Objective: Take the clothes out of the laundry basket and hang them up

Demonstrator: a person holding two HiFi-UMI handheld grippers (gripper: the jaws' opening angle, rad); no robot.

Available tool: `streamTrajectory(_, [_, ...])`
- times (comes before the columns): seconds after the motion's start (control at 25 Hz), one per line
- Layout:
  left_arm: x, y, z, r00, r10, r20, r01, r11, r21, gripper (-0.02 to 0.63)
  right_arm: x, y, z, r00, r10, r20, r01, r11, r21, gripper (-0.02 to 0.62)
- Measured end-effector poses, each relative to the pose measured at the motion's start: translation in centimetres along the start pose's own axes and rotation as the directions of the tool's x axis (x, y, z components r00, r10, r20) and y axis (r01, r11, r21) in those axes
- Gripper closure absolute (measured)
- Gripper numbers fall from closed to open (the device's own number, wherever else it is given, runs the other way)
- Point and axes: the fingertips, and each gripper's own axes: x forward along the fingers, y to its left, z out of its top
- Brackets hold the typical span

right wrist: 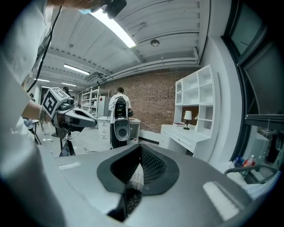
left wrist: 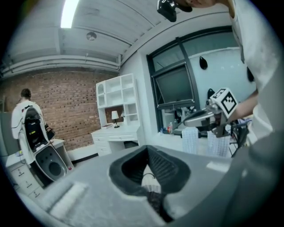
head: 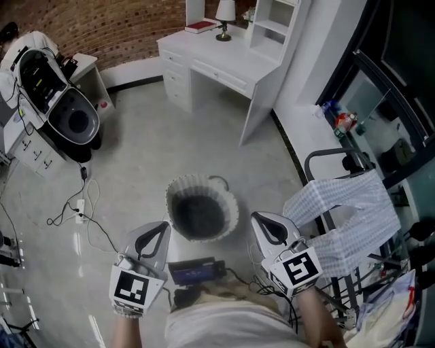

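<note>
The white laundry basket (head: 202,207) stands on the floor just ahead of me, and its inside looks dark. A pale checked garment (head: 346,217) hangs over the dark metal rack (head: 325,158) at my right. My left gripper (head: 156,234) is held low at the basket's near left, jaws shut with nothing between them. At the basket's near right my right gripper (head: 267,226) is also shut and empty, close to the hung garment. In the left gripper view the jaws (left wrist: 148,177) meet, with the right gripper (left wrist: 205,117) beyond them. The right gripper view shows its jaws (right wrist: 135,177) closed.
A white desk (head: 224,58) with a lamp (head: 224,13) and a red book (head: 200,27) stands at the back. A black-and-white machine (head: 64,102) sits at the far left, with cables (head: 81,211) trailing on the floor. A person in white (left wrist: 26,115) stands by the brick wall.
</note>
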Motion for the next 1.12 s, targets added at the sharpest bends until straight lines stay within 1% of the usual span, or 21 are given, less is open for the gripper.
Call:
streamTrajectory(0.16, [0.0, 0.8, -0.2, 1.000, 0.020, -0.003, -0.020, 1.000, -0.011, 0.614, 0.4, 0.2, -0.2, 1.000, -0.007, -0.020, 0.007, 1.000, 0.004, 0.591])
streamTrajectory(0.24, [0.2, 0.8, -0.1, 1.000, 0.022, 0.000, -0.022, 1.000, -0.003, 0.614, 0.4, 0.2, -0.2, 1.000, -0.007, -0.016, 0.007, 1.000, 0.007, 0.591])
streamTrajectory(0.32, [0.2, 0.8, -0.2, 1.000, 0.023, -0.001, -0.023, 1.000, -0.012, 0.614, 0.5, 0.3, -0.2, 1.000, -0.005, -0.008, 0.005, 1.000, 0.005, 0.591])
streamTrajectory(0.52, [0.5, 0.5, 0.3, 0.999, 0.024, 0.038, -0.024, 1.000, -0.003, 0.614, 0.2, 0.4, -0.2, 1.000, -0.009, -0.011, 0.009, 1.000, 0.002, 0.591])
streamTrajectory(0.84, [0.0, 0.2, 0.5, 0.998, 0.037, 0.043, -0.034, 0.997, -0.062, 0.614, -0.1, 1.1, 0.2, 1.000, -0.007, -0.001, 0.007, 1.000, 0.001, 0.591])
streamTrajectory(0.96, [0.0, 0.0, 0.5, 0.998, 0.037, 0.043, -0.034, 0.998, -0.057, 0.614, -0.1, 1.1, 0.4, 1.000, -0.014, 0.000, 0.014, 1.000, 0.025, 0.591])
streamTrajectory(1.12, [-0.1, 0.0, 0.4, 0.998, 0.037, 0.049, -0.034, 0.998, -0.056, 0.614, -0.1, 1.2, 0.7, 1.000, -0.017, 0.008, 0.017, 1.000, 0.022, 0.591])
